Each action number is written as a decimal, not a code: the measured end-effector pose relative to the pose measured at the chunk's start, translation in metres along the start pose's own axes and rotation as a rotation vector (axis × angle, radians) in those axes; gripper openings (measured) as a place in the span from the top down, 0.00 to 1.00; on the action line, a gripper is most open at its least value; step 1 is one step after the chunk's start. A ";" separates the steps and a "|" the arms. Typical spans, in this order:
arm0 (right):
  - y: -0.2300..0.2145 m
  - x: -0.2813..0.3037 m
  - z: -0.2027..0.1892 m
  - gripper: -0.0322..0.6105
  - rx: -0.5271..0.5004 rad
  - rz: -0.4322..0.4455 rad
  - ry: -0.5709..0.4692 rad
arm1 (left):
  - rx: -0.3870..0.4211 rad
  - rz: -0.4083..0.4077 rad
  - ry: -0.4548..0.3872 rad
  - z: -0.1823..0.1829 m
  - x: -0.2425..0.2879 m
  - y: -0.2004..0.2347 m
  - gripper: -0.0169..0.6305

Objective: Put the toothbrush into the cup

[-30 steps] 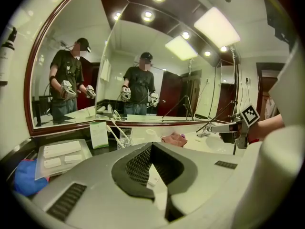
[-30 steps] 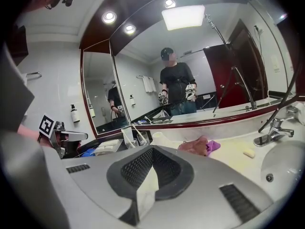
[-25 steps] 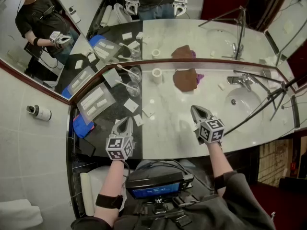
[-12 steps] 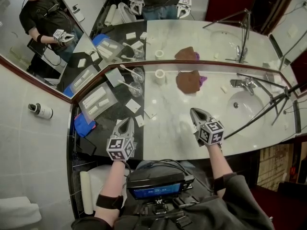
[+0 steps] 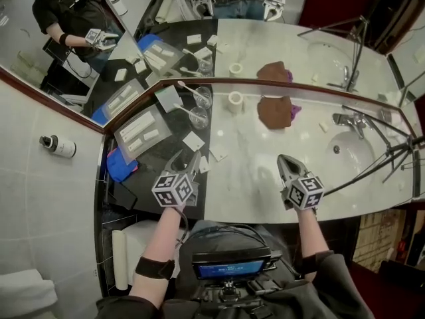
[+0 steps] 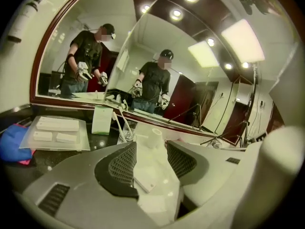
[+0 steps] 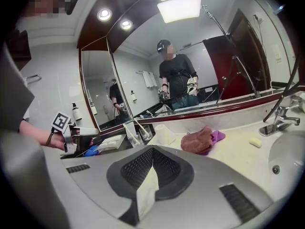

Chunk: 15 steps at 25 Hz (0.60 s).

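- The left gripper (image 6: 151,149) is held low over the counter (image 5: 252,171). Its jaws have just been opening and are spread wide, with nothing pinched. Only a small white packet (image 6: 145,178), lying flat on the counter, is seen through the gap.
- The right gripper (image 7: 150,151) is held over the marble at about 3 o'clock of the left one in the head view. Its jaws are pressed together and nothing is gripped.
- The toothbrush (image 5: 186,113) is found at 12 o'clock of the left fingertips in the head view, apart from them, with bare counter between.
- It is propped in a clear glass (image 5: 198,118), its foot inside and its free end leaned out toward 10 o'clock; its long axis is thus set slantwise to the line of reach.
- The left gripper is judged much the nearer. From the right one the glass lies at about 10 o'clock, well apart.
- A second toothbrush (image 5: 188,90) is propped the same way in a second glass (image 5: 203,98), just beyond the first at 12 o'clock.
- A white cup (image 5: 235,102) is stood at 2 o'clock of the nearer glass, near it but not touching, and appears empty. It is judged the likelier target, though this cannot be settled.
- A straight forward reach by the left gripper is judged to be called for, with the spread jaws brought across the leaning shaft.
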State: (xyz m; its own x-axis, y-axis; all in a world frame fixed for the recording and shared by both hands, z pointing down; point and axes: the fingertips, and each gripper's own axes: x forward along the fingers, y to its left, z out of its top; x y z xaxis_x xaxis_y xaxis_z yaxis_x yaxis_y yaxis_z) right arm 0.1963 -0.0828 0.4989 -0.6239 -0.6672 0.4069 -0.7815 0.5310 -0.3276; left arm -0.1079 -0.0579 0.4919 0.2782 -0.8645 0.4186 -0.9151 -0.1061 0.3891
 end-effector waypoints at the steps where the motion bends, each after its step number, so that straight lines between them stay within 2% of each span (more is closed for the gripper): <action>1: 0.000 0.000 -0.002 0.93 0.002 -0.006 0.002 | -0.031 -0.001 -0.003 0.004 0.009 0.007 0.64; 7: 0.002 -0.010 -0.007 0.93 -0.011 -0.083 -0.018 | -0.199 0.012 -0.007 0.024 0.072 0.056 0.62; 15: -0.005 -0.013 -0.022 0.93 0.016 -0.134 -0.010 | -0.249 0.095 0.027 0.024 0.131 0.112 0.62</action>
State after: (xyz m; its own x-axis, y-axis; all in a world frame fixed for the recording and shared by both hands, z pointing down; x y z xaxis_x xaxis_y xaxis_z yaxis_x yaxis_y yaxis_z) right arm 0.2082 -0.0650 0.5136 -0.5138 -0.7370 0.4391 -0.8576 0.4285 -0.2843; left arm -0.1811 -0.1950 0.5704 0.2047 -0.8511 0.4834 -0.8383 0.1025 0.5355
